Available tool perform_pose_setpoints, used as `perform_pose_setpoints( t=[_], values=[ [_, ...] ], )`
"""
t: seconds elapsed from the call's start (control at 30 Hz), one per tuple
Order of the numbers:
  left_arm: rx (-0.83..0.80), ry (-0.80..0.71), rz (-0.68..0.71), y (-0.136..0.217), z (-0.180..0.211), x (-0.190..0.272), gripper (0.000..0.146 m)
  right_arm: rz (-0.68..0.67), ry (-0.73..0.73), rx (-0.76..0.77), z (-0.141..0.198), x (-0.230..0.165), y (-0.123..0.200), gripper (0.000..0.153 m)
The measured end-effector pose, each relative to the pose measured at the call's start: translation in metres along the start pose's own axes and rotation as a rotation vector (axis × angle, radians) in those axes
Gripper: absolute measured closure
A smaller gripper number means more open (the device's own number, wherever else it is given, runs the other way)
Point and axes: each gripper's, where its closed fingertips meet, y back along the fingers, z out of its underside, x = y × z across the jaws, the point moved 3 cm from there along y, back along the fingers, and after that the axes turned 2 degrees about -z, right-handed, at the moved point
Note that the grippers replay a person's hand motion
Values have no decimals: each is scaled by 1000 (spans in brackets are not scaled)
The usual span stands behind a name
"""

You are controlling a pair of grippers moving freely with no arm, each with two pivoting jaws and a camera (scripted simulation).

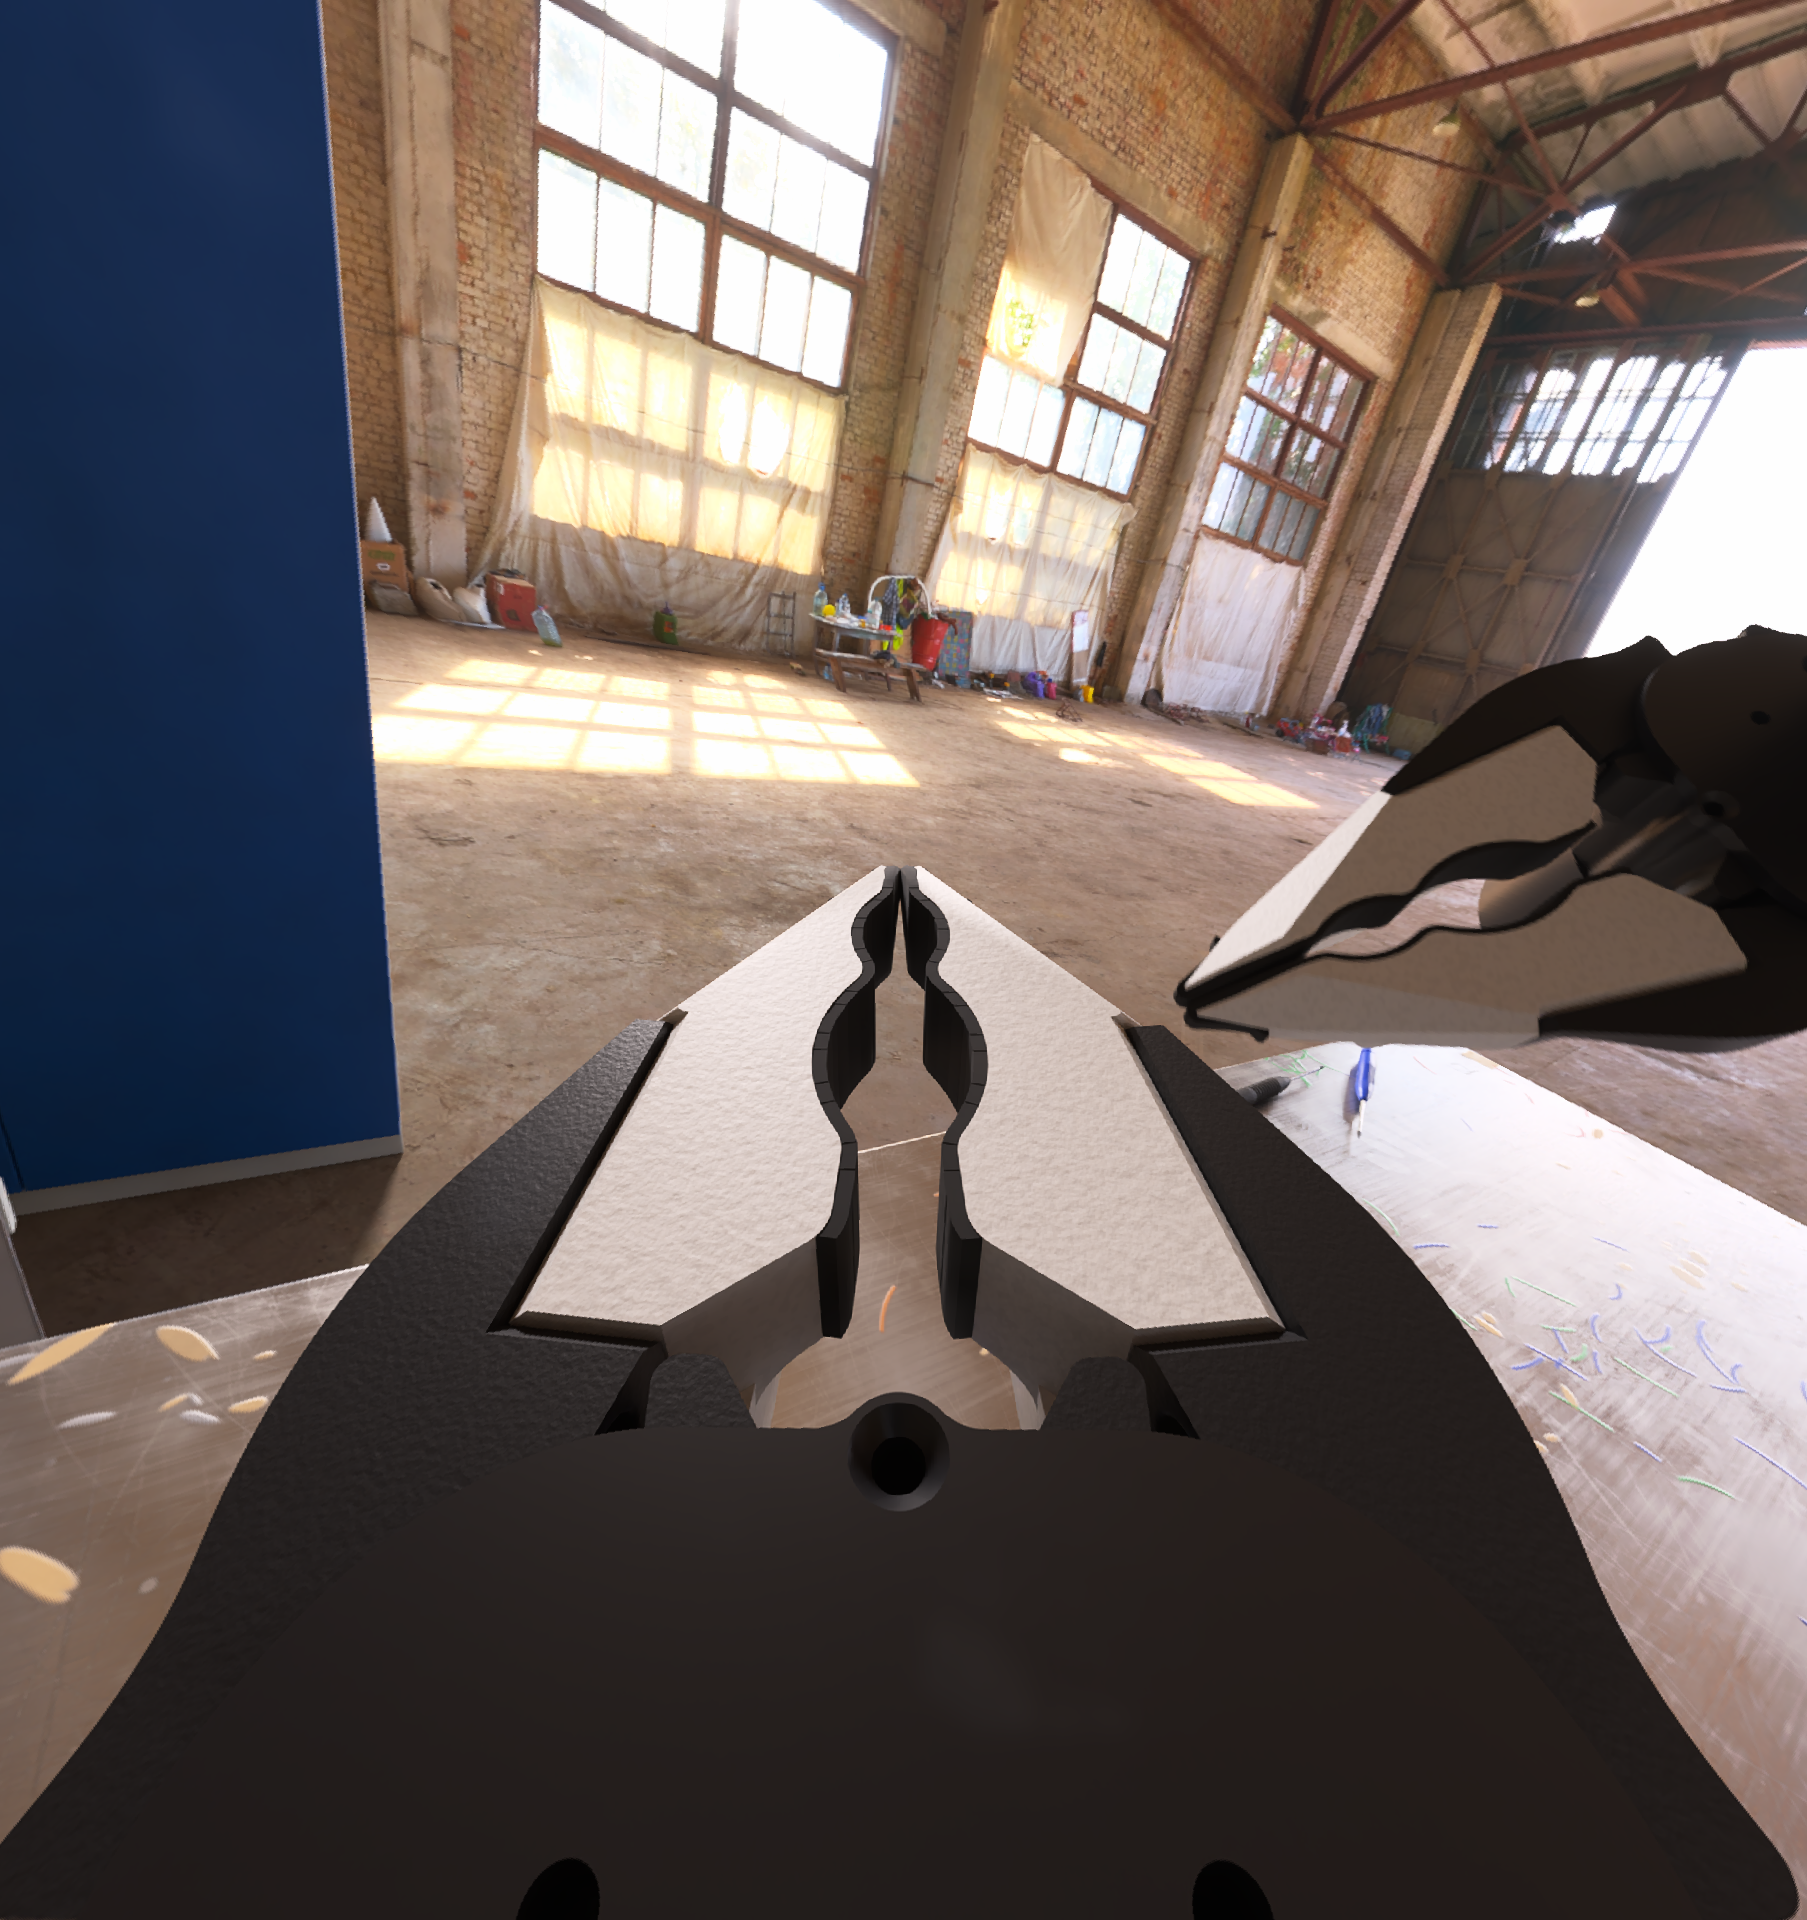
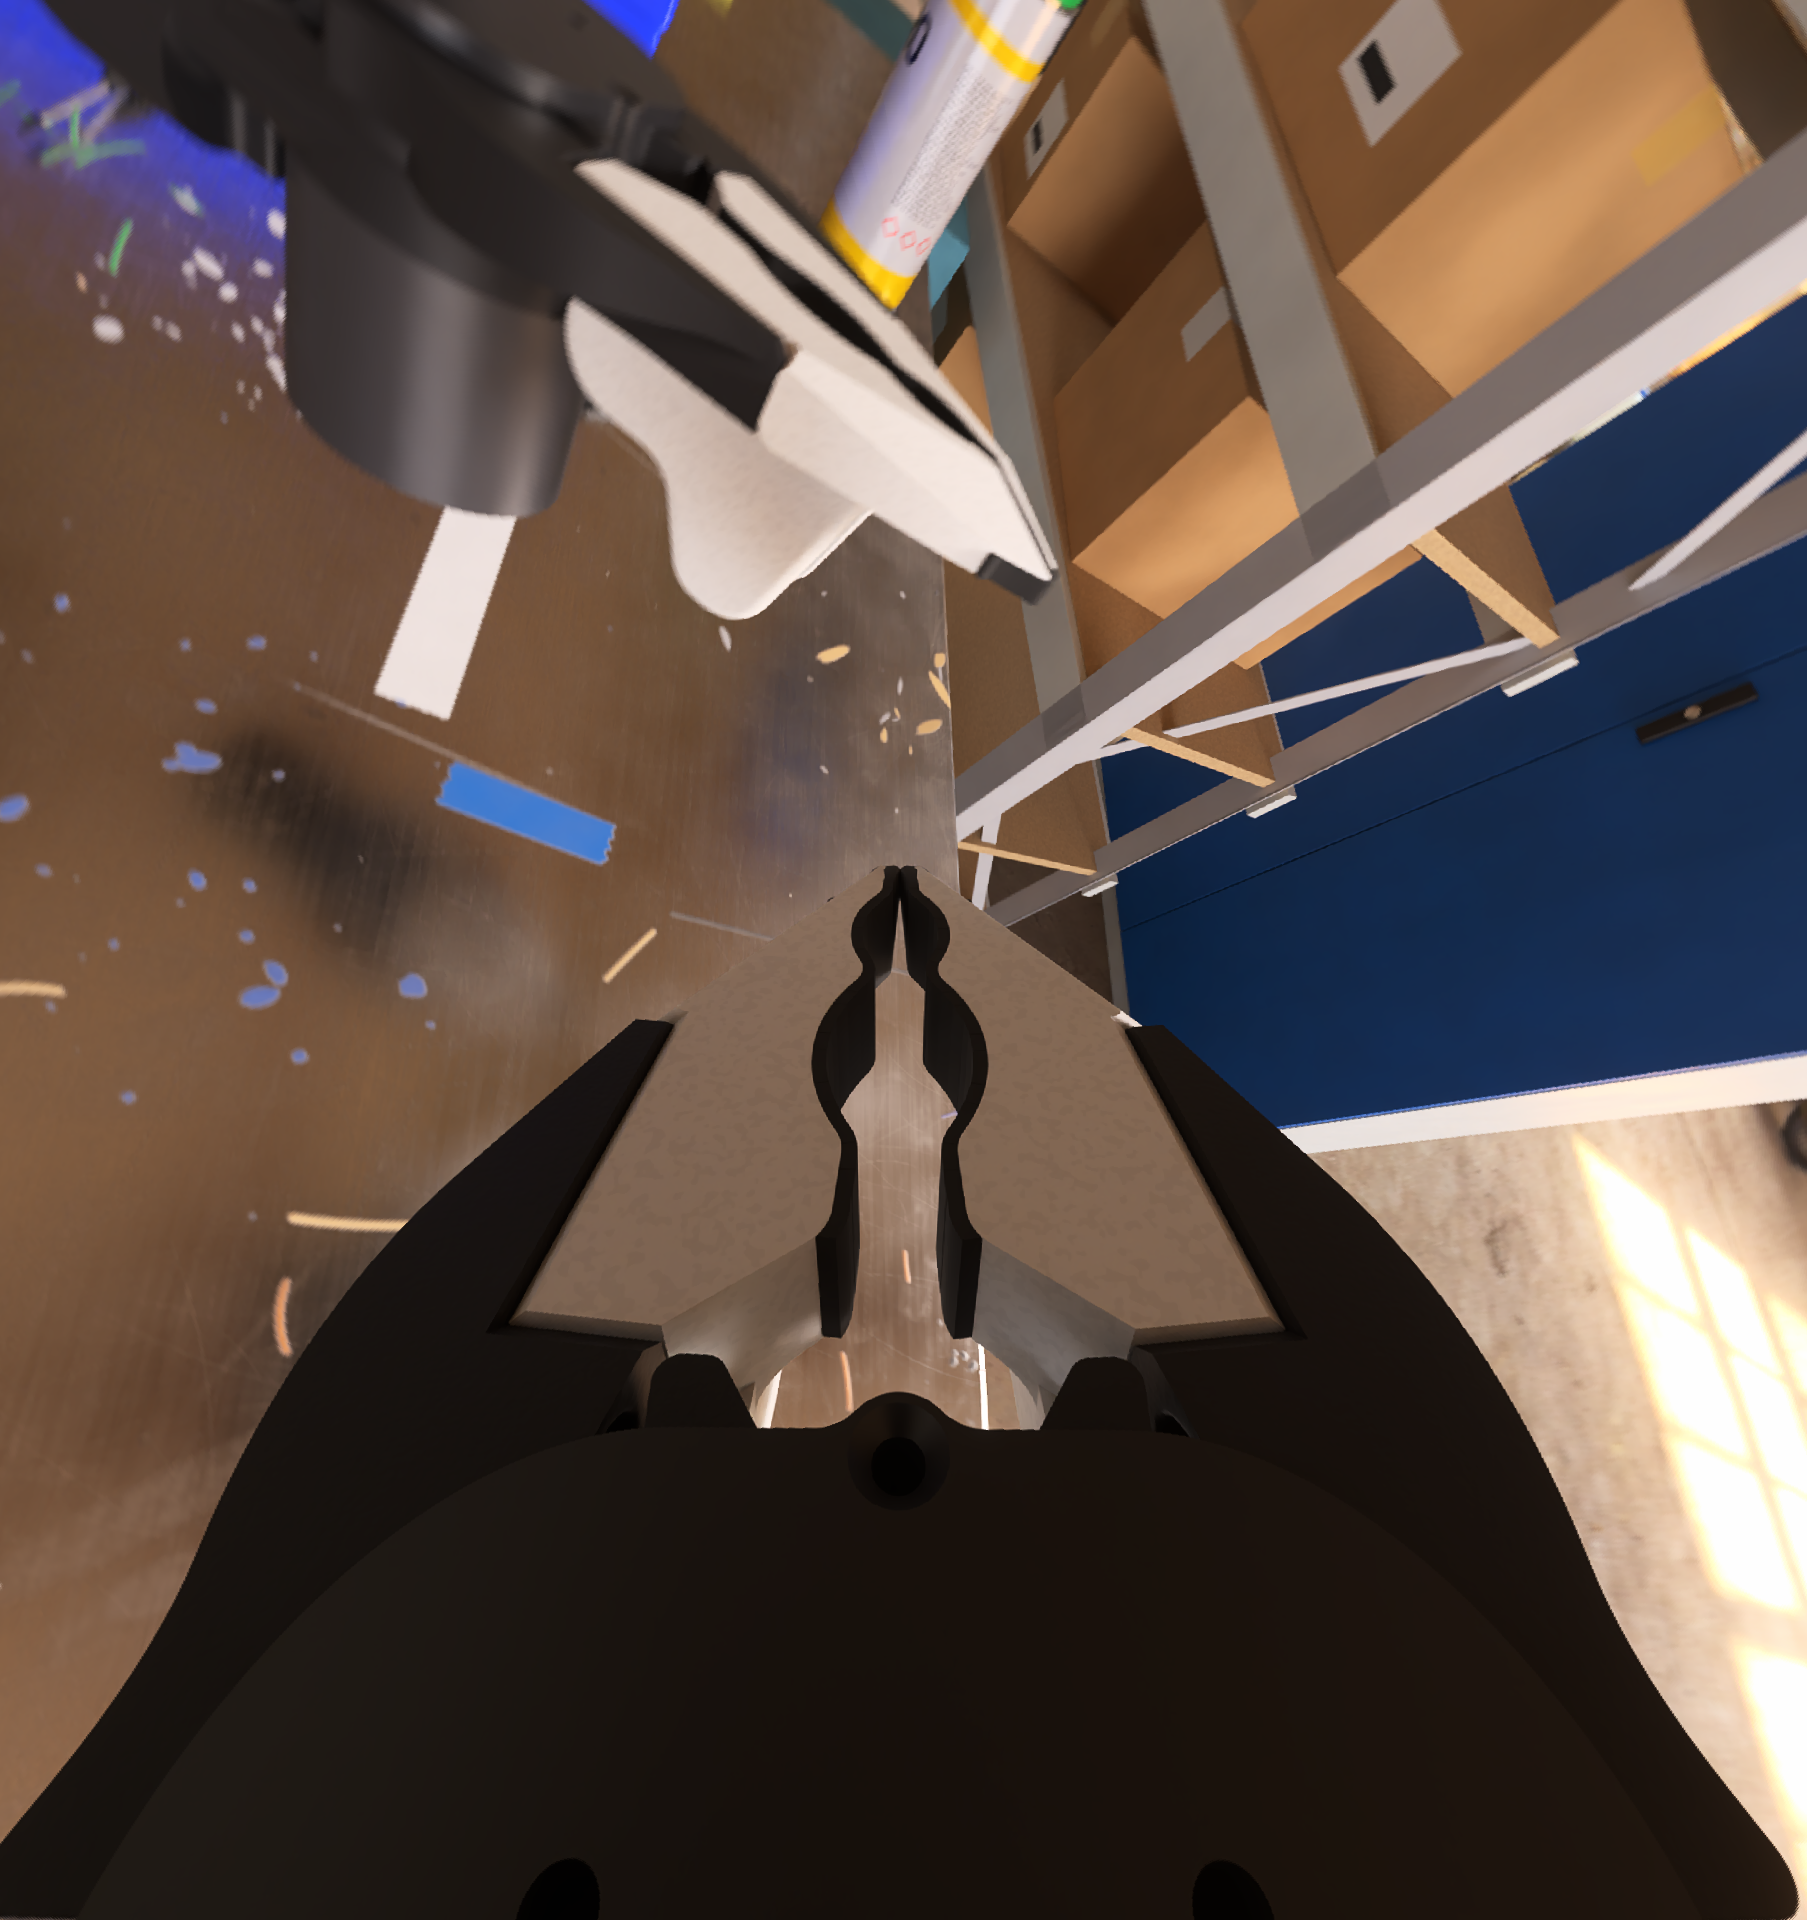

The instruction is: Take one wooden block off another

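No wooden block shows in either view. My left gripper (image 1: 900, 873) is shut and empty, held above a scratched metal table (image 1: 1564, 1247) and pointing out over its far edge. My right gripper (image 2: 900, 873) is shut and empty, above the same table (image 2: 255, 1039) near its edge. The right gripper also shows in the left wrist view (image 1: 1190, 992), at the right, tips pointing left. The left gripper also shows in the right wrist view (image 2: 1024, 566), at the top, tips toward the shelving.
A blue cabinet (image 1: 151, 623) stands to the left. A blue pen (image 1: 1361, 1081) lies on the table. A metal rack with cardboard boxes (image 2: 1398, 260) and blue cabinets (image 2: 1501, 883) stand beyond the table edge. A white tube with yellow bands (image 2: 940, 145), white strip (image 2: 447, 613) and blue strip (image 2: 525, 816) show.
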Motion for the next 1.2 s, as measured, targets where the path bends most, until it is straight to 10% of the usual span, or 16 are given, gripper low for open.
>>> perform_pose_setpoints(
  t=[0.27, 0.5, 0.7, 1.2],
  values=[
    [-32, 21, 2, 10, 7, 0, 146, 28, -316, 62, 1, 12, 1, 153],
    [-78, -128, -149, 33, -17, -4, 106, 81, -300, 33, -8, 15, 49, 126],
    [-190, -352, -208, 64, -35, 20, 100, 9, -172, -101, 2, -27, 109, 129],
    [-639, -665, 267, 40, 104, 147, 113, -1, -388, -319, 125, -145, 227, 128]
  ],
)
